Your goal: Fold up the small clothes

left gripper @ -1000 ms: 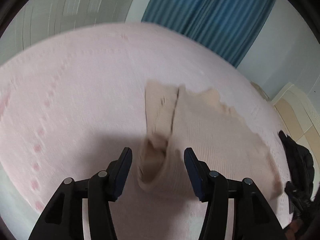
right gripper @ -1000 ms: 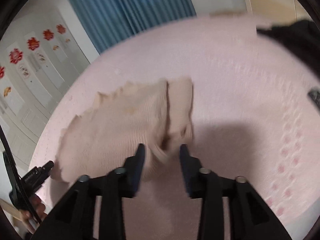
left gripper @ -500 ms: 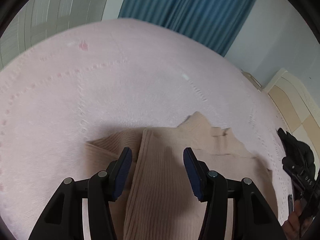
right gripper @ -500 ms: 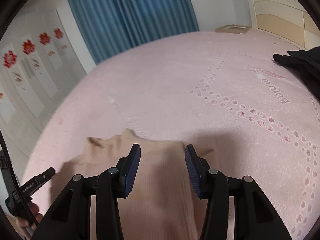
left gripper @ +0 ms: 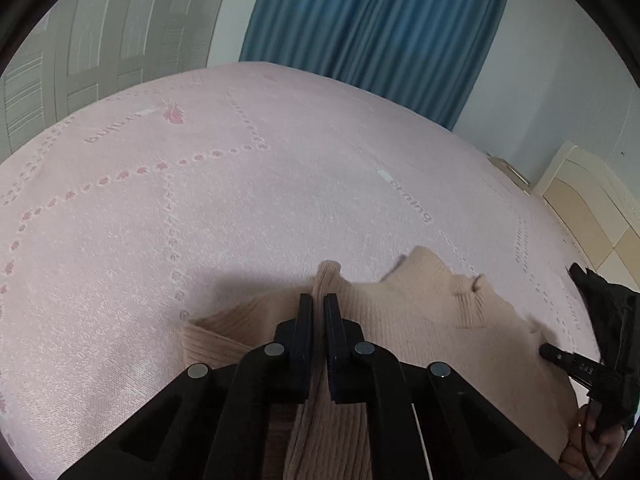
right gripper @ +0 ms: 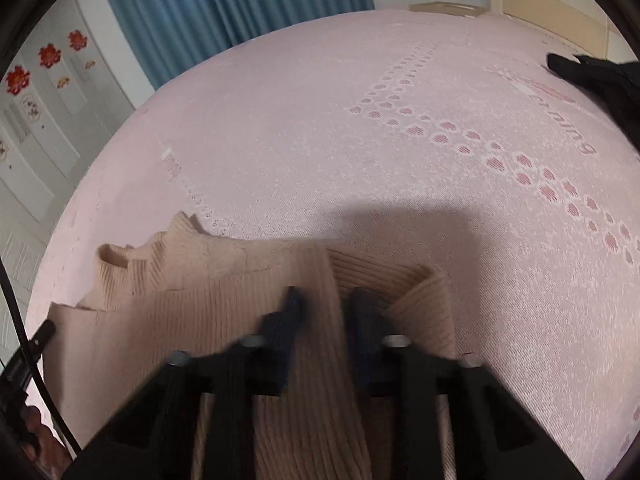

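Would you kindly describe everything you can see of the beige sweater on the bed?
The sweater is a beige, ribbed knit with a short stand-up collar. It lies mostly flat on the pink bedspread, its sleeves folded in over the body. The left gripper is shut on a ribbed fold near one shoulder, which pokes up past its fingertips. The right gripper straddles the other sleeve's ribbed strip with its jaws apart; blur hides whether they touch the cloth.

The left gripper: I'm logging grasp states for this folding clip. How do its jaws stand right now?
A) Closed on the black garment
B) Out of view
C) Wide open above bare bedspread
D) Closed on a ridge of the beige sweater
D: the left gripper has its jaws nearly together, with a raised fold of the beige sweater pinched between them.
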The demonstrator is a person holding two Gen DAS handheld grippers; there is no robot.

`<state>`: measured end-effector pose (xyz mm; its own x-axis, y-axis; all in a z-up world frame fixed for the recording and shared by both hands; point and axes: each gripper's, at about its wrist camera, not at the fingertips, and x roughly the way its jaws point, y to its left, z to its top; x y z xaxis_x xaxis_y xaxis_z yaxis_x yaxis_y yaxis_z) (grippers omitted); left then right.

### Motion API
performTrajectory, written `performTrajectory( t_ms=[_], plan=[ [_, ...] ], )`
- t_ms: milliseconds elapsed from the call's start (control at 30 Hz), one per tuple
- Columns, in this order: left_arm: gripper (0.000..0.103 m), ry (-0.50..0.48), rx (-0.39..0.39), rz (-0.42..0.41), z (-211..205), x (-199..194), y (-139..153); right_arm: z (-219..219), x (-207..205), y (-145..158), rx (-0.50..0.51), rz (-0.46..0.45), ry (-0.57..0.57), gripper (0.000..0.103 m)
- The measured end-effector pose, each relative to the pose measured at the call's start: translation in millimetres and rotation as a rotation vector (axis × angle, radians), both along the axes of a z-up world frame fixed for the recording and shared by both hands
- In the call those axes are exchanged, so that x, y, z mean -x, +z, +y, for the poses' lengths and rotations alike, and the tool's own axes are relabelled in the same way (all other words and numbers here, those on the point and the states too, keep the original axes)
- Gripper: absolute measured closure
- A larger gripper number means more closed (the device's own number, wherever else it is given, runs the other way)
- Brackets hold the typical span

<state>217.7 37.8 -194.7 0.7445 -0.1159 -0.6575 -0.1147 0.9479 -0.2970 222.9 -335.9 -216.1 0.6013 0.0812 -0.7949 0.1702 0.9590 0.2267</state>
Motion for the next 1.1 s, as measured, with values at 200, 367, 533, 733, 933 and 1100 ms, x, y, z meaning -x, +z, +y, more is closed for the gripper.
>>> performTrajectory(
  t_ms=[200, 367, 533, 733, 933, 1100],
  plan=[
    [0.100, 0.086, -0.010, 0.013, 10, -5, 0, 0, 13, 19, 0.002, -0.119, 0.020, 0.098],
    [0.100, 0.104, 0.092, 0.083, 25, -14, -16, -5, -3, 0, -0.003, -0.010, -0.029, 0.095],
    [0.090, 0.104, 0.123, 0.073, 29, -9, -12, -4, 7, 12, 0.010, -0.045, -0.051, 0.086],
    [0.052, 0.072, 0.141, 0.006, 33, 3, 1, 24, 48, 43, 0.002, -0.189, 0.044, 0.069],
    [0.049, 0.093, 0.195, -0.022, 57, 15, 9, 96, 76, 42, 0.042, -0.178, 0.267, 0.067],
    [0.046, 0.065, 0.215, 0.011, 69, 13, 6, 143, 69, 16, 0.156, -0.060, 0.271, 0.067]
  ],
)
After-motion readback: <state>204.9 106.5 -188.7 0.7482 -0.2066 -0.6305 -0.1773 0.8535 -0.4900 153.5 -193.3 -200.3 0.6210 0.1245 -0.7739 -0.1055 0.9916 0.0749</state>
